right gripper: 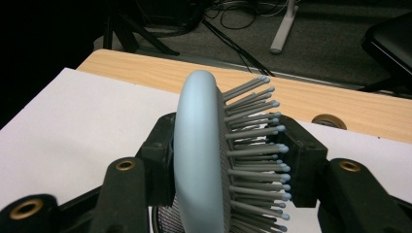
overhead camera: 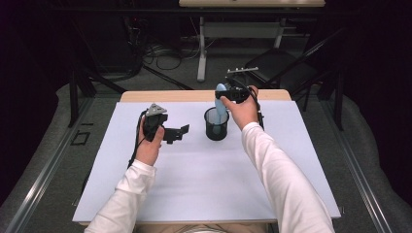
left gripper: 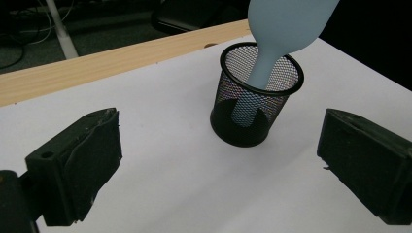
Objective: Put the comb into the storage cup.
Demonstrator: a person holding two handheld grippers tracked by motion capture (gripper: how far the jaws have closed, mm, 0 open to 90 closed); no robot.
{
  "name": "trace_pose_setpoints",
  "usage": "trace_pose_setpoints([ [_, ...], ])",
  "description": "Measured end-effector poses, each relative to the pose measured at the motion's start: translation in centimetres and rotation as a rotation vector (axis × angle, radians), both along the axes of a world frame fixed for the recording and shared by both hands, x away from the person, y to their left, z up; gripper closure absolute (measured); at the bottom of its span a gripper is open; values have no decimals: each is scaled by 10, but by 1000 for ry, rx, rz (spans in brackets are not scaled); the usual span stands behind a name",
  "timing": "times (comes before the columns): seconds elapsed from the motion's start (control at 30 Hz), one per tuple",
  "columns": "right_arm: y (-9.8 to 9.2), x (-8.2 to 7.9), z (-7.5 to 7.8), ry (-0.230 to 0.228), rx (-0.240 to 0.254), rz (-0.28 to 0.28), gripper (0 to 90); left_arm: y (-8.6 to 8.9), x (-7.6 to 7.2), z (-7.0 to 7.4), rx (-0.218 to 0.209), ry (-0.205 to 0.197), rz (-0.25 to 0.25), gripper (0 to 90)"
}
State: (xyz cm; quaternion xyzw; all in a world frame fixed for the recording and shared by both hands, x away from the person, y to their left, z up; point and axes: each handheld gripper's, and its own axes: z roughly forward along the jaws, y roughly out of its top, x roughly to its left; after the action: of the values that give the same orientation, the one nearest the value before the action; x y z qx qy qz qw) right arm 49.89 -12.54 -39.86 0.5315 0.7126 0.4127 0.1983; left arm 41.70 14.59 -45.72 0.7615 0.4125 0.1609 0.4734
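Holding the pale blue hairbrush point(right gripper: 201, 160) head, the right gripper point(overhead camera: 236, 95) fingers clamp it, handle inside the black mesh cup point(left gripper: 257, 97); left gripper point(overhead camera: 171, 132) fingers stand apart; no readable writing.

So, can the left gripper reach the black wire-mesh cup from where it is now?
Probably yes. The left gripper is open and points at the black wire-mesh cup across bare white table. Only the pale blue hairbrush, held by the right gripper, stands inside the cup.

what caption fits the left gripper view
Pale blue hairbrush standing handle-down in a black mesh cup, framed by the open left gripper.
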Motion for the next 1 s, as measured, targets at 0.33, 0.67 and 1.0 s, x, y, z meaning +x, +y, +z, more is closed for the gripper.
trace_pose_setpoints([
  [0.33,1,0,0,2,-2,5,474,0,0,0,-2,1,-2,25],
  [0.67,5,-2,0,-7,-15,13,469,0,1,-1,-3,3,-3,25],
  [1.0,6,-2,0,-7,-44,21,445,1,1,-1,-6,5,-1,25],
])
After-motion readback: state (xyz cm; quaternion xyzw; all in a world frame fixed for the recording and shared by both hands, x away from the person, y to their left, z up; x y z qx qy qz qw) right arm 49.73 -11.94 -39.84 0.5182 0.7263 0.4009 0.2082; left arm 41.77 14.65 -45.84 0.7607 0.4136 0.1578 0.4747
